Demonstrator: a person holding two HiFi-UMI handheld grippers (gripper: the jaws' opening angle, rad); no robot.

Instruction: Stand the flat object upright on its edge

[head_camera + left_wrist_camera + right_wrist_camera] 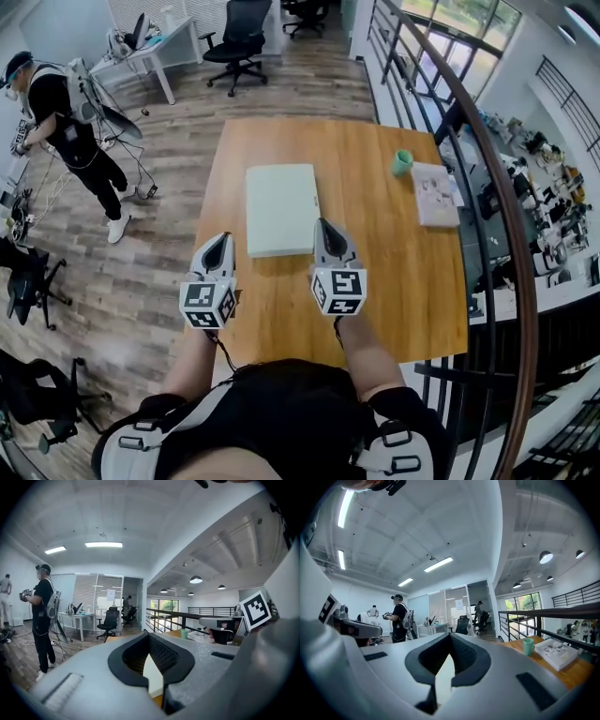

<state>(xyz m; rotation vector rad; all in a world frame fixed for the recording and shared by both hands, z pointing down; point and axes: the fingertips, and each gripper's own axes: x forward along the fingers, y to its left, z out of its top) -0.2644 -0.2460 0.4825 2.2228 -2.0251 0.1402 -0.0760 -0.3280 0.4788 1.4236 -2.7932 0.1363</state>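
A flat pale rectangular object (pixel 281 208) lies flat on the wooden table (pixel 375 281), in the middle. My left gripper (pixel 220 240) hovers at the object's near left corner, jaws shut and empty. My right gripper (pixel 323 227) sits beside the object's near right edge, also shut with nothing held. Through the tip of the left gripper (pixel 151 649) a sliver of the pale object (pixel 154 674) shows. The right gripper (pixel 449 648) points level across the room, with a pale sliver of the object (pixel 444 684) below its tip.
A green cup (pixel 402 163) and a book (pixel 436 193) lie at the table's far right. A metal railing (pixel 487 187) runs along the right side. A person (pixel 70 131) stands on the floor to the left. Office chair (pixel 239 42) beyond the table.
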